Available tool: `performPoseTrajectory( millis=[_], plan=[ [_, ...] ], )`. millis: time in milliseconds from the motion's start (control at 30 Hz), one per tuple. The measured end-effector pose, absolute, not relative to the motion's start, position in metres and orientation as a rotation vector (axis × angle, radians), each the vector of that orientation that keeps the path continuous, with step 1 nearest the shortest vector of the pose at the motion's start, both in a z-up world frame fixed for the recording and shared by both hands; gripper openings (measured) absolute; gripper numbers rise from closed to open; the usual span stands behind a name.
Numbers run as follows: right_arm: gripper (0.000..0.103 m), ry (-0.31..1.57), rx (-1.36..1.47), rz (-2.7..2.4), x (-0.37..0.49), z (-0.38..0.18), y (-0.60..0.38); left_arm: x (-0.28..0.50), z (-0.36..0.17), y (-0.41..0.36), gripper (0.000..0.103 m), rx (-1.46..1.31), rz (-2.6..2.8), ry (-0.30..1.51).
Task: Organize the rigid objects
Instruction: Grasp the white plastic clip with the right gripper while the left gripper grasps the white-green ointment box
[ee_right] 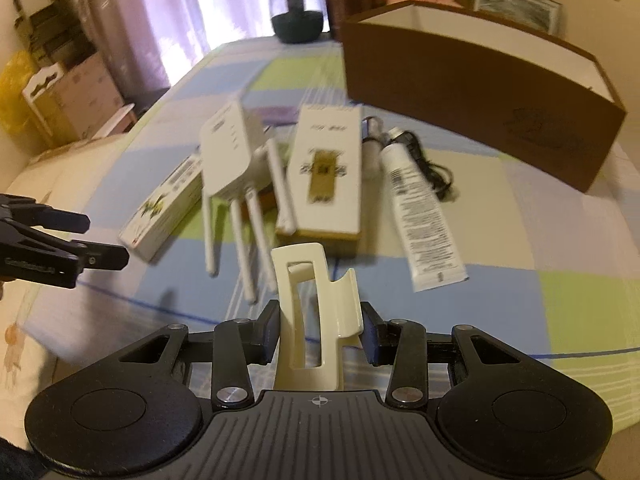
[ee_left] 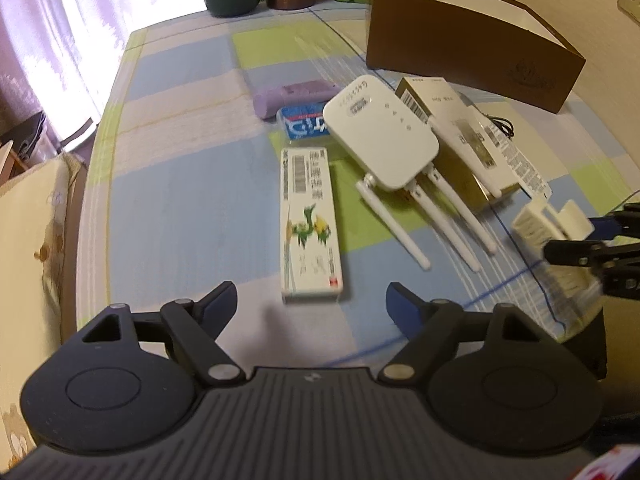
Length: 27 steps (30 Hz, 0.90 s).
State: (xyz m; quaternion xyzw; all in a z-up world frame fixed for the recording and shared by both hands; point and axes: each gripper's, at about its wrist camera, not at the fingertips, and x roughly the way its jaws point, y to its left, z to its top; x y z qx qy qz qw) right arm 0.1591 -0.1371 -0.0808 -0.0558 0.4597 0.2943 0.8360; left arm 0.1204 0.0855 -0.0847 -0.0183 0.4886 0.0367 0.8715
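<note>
Cloth of pale blue, green and lilac checks covers the table, and the landmark here is the open brown cardboard box with a white inside at the far right. Going left to right from the left wrist view: the left gripper hangs empty with its jaws spread wide, pointing at the long white carton with a green print, whose long axis runs straight away from that claw. Right of the carton lies the white plastic router with four antennas, then a white and gold flat carton, then a white squeeze tube, all on the near side of the box. The right gripper pinches a cream plastic hair claw clip, held upright above the cloth. The box lies ahead and to the right of this clip, so the right hand looks nearer for the drop.
</note>
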Motion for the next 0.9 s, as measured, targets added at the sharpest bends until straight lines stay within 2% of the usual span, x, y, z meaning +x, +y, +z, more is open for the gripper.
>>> performPoseTrajectory(
  millis=[367,467,533,600,900],
  plan=[
    [0.038,0.974,-0.039,0.56,0.175,-0.072,-0.163,0.176,-0.106,0.089,0.064,-0.02,0.056,1.036],
    [0.038,0.978,-0.025,0.552,0.18,-0.073,-0.167,0.185,-0.109,0.089,0.053,-0.011,0.059,1.039],
    [0.038,0.978,-0.025,0.55,0.183,-0.072,-0.169,0.187,-0.111,0.09,0.039,-0.017,0.058,1.042],
    [0.038,0.977,-0.025,0.55,0.185,-0.072,-0.171,0.186,-0.112,0.091,0.034,-0.021,0.071,1.043],
    [0.038,0.988,-0.014,0.563,0.199,-0.073,-0.176,0.164,-0.111,0.088,0.034,-0.06,0.081,1.075]
  ],
)
